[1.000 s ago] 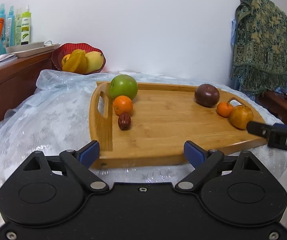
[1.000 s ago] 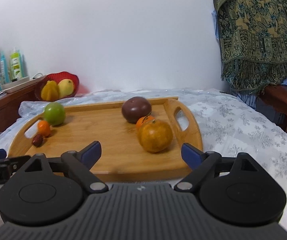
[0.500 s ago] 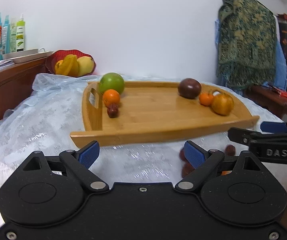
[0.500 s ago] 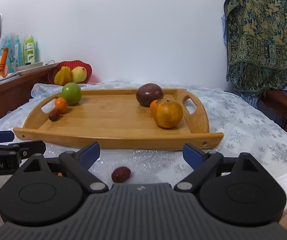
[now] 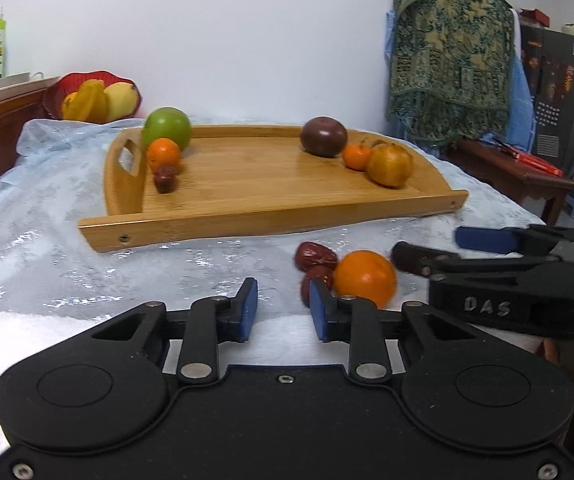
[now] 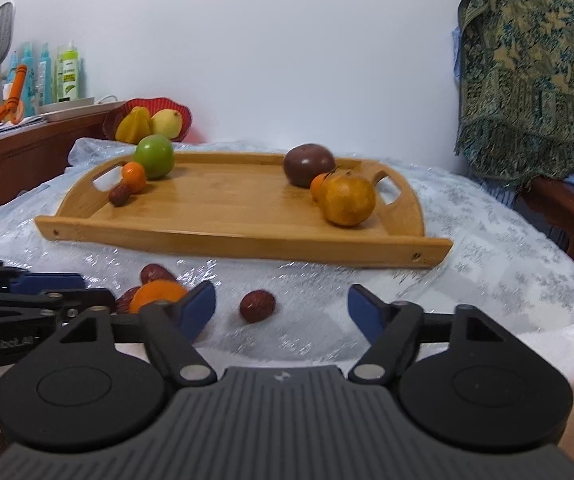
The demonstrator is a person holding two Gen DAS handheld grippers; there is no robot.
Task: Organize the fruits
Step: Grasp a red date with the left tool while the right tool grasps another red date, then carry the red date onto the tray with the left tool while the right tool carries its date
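Currently, the left wrist view is showing the left gripper (image 5: 279,306) hovering low over a shiny tablecloth (image 5: 47,248), its blue-padded fingers standing apart and holding nothing. Just beside its right finger an orange (image 5: 365,278) is lying off the tray, touching two red dates (image 5: 315,256). Beyond them, a wooden tray (image 5: 271,216) is carrying a green apple (image 5: 167,127), a small orange (image 5: 163,153) and a date (image 5: 165,178) at its left end, and a dark purple fruit (image 5: 324,136), a small mandarin (image 5: 356,157) and a yellow-orange fruit (image 5: 390,165) at its right end. The right gripper (image 5: 427,248) is reaching in from the right. Next, the right wrist view is showing the right gripper (image 6: 281,306) with its fingers wide apart and empty, and a lone date (image 6: 257,305) is sitting on the cloth between them, a little ahead. The orange (image 6: 157,294) and its dates (image 6: 153,273) are lying to the left. Judging from this, six fruits are already grouped on the tray, while the orange and three dates are waiting to be moved.
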